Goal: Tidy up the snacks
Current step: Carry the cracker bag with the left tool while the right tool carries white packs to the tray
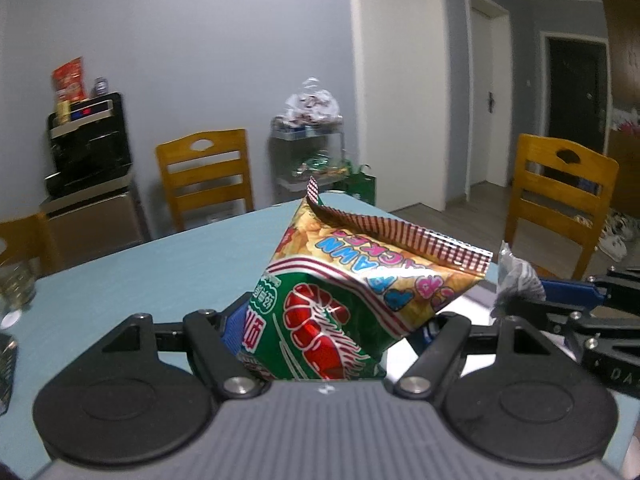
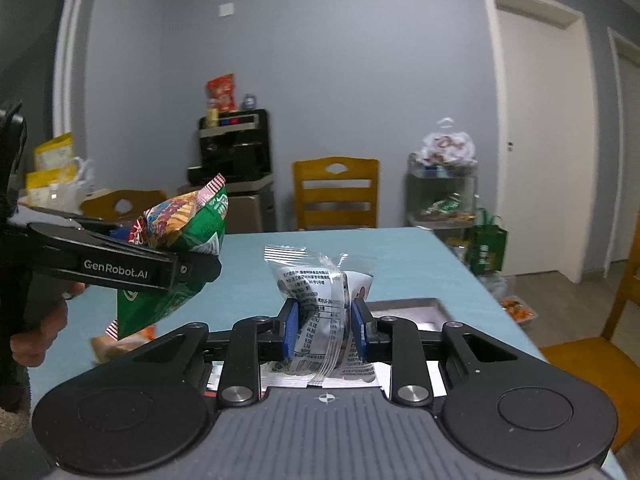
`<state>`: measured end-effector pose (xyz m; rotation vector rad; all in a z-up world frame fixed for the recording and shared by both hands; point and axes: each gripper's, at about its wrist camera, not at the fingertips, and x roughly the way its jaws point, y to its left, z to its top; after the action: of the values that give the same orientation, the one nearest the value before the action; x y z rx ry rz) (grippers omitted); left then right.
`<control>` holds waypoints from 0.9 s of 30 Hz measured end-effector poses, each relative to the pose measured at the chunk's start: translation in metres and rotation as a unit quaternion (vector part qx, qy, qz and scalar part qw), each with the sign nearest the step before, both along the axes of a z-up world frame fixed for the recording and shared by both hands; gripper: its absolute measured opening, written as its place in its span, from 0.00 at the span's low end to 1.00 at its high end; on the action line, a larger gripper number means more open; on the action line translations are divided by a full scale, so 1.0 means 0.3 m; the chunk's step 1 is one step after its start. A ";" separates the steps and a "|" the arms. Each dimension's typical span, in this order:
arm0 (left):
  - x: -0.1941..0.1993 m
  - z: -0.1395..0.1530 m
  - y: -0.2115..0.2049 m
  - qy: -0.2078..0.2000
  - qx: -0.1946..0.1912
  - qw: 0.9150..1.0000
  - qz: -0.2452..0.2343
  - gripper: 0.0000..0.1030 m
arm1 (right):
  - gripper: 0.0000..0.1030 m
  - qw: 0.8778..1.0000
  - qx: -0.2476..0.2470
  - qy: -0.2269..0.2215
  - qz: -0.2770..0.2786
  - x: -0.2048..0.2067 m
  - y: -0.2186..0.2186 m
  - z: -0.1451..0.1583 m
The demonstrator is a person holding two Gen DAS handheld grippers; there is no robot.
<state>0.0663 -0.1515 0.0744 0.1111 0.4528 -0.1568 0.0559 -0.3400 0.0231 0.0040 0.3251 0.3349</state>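
My left gripper (image 1: pixel 326 332) is shut on a green and red prawn cracker bag (image 1: pixel 360 292), lifted above the light blue table (image 1: pixel 160 272). From the right wrist view the same bag (image 2: pixel 180 240) hangs at the left in the left gripper (image 2: pixel 200 268). My right gripper (image 2: pixel 326 330) is shut on a small clear snack packet (image 2: pixel 320 300) with black print, its blue pads pressing both sides. That packet (image 1: pixel 516 280) shows at the right of the left wrist view, beside the right gripper's blue pad (image 1: pixel 568 292).
A shallow grey tray (image 2: pixel 420 304) lies on the table past the right gripper. An orange snack pack (image 2: pixel 116 346) lies under the prawn bag. Wooden chairs (image 2: pixel 336 196) ring the table. A rack with snack bags (image 2: pixel 444 184) stands by the wall. A glass (image 1: pixel 16 284) sits at the left.
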 end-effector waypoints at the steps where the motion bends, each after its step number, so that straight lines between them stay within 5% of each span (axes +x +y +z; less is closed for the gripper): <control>1: 0.022 -0.002 -0.033 0.003 0.002 1.000 -0.004 0.72 | 0.28 1.000 -0.001 0.002 -0.006 0.005 -0.021 -0.011; 14: 0.273 -0.065 -0.472 0.029 0.078 0.995 -0.062 0.72 | 0.26 0.997 -0.014 0.044 -0.055 0.112 -0.165 -0.127; 20: 0.399 -0.150 -0.529 0.055 0.102 0.990 -0.078 0.72 | 0.24 0.996 -0.023 0.070 -0.059 0.161 -0.176 -0.173; 21: 0.415 -0.163 -0.541 0.062 0.105 0.989 -0.079 0.72 | 0.12 0.995 -0.025 0.072 -0.058 0.170 -0.171 -0.179; 27: 0.505 -0.241 -0.548 0.096 0.116 0.985 -0.083 0.72 | 0.12 0.993 -0.044 0.089 -0.061 0.227 -0.138 -0.205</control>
<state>0.2177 -0.3159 0.0021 0.3661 0.6547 -0.2806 0.1241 -0.3813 -0.0384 -0.0338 0.5142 0.1989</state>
